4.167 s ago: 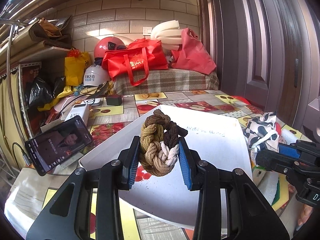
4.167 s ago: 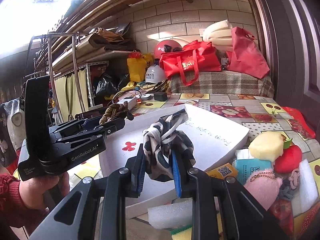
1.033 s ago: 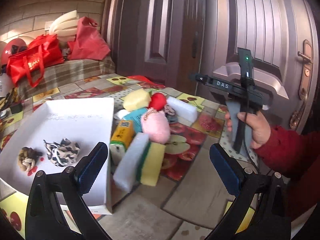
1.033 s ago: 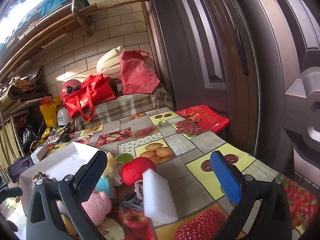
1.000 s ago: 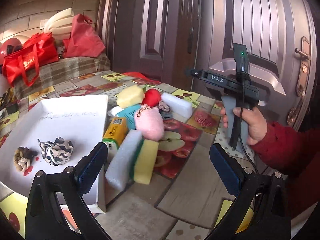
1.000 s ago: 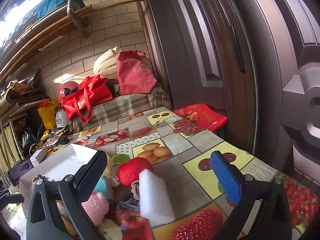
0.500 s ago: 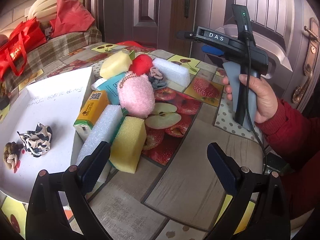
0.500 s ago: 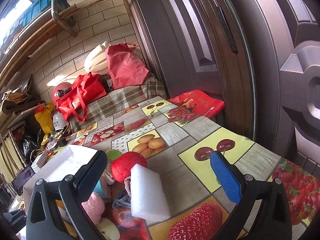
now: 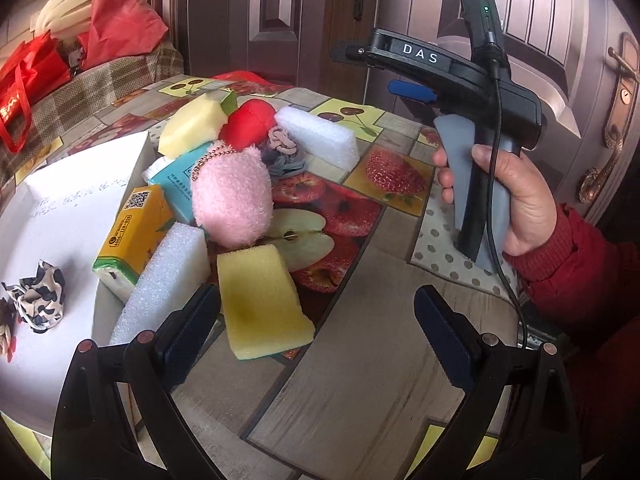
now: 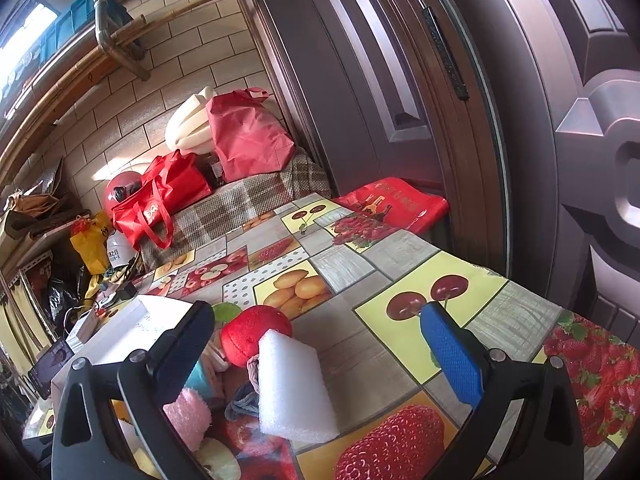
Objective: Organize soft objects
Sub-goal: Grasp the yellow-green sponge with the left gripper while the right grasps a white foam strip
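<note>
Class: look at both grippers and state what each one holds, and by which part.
Nothing is held. The left gripper stands open above the yellow sponge; the right gripper stands open, with nothing between its jaws.

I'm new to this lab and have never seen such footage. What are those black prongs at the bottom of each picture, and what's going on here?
The prongs are the two fingers of a hand-held gripper, a clamp with a trigger grip. A person holds one in each hand, and each carries a wide-angle camera looking along its fingers, so every picture is one gripper's own view.

In the left wrist view, the left gripper hangs open over a yellow sponge, gripping nothing. A hand holds the other gripper further off.

In the right wrist view, the right gripper is open too, above a white foam block and a red ball.

On the fruit-patterned table also lie a pink plush and tissue packs. A white tray already holds a spotted scrunchie.
</note>
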The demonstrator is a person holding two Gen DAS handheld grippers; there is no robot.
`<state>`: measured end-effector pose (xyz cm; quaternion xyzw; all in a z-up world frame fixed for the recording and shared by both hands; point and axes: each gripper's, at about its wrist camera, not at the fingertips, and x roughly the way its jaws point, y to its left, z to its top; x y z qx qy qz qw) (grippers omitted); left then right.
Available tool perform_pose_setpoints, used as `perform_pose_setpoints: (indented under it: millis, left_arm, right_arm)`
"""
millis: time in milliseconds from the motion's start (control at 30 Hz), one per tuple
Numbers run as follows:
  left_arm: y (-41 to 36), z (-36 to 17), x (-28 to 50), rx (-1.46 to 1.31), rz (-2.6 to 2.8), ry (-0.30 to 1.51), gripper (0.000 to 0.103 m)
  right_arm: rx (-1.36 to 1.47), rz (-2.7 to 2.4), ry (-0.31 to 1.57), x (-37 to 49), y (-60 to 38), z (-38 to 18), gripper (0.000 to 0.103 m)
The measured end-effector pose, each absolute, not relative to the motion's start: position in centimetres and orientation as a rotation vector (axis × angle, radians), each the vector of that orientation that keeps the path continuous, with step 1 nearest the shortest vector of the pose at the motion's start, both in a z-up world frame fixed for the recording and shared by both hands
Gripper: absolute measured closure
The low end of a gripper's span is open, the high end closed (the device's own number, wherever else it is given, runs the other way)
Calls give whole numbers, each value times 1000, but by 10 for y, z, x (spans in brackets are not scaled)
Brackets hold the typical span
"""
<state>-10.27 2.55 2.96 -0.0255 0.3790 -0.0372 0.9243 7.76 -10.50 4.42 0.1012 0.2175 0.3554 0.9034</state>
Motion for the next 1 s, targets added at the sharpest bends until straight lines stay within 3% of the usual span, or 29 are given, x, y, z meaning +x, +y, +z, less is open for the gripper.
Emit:
perform_pose_setpoints:
  millis: [167,300,400,500,600,700,767,800,833,900,967,1000]
  left_arm:
    - [30,23,-86,-69,-9,828,7]
    - [28,19,-83,-34,63,850,38]
    - [23,16,-81,-7,64,868,41]
    - [20,14,-79,-6,27,881,55]
    - [20,14,-79,-4,27,882,55]
    - [21,12,-77,-13,38,897,55]
    - [19,10,-75,-2,39,910,55]
    - [18,9,-74,3,34,919,55]
    - [18,8,-72,4,23,922,55]
    - [18,8,-72,-8,5,919,63]
    - [21,8,-72,-20,7,916,63]
    - [21,9,-73,-24,6,910,64]
  right_arm:
    - [224,729,472,81,-106,43,0]
    - [258,735,483,87,-116,41,0]
    - [169,781,529,92,-113,41,0]
    - [29,876,541,83,-103,42,0]
    - [-76,962,577,75,-86,38,1]
    - [-147,955,643,79,-66,29,13]
    - [-161,956,708,89,-57,21,15]
    - [-165,963,747,94,-54,17,22]
    - [-169,975,785,98,-51,12,37]
    - [-175,991,842,102,-49,5,58]
    - [-165,998,833,101,-54,6,62]
    - [-159,995,817,99,-58,8,71]
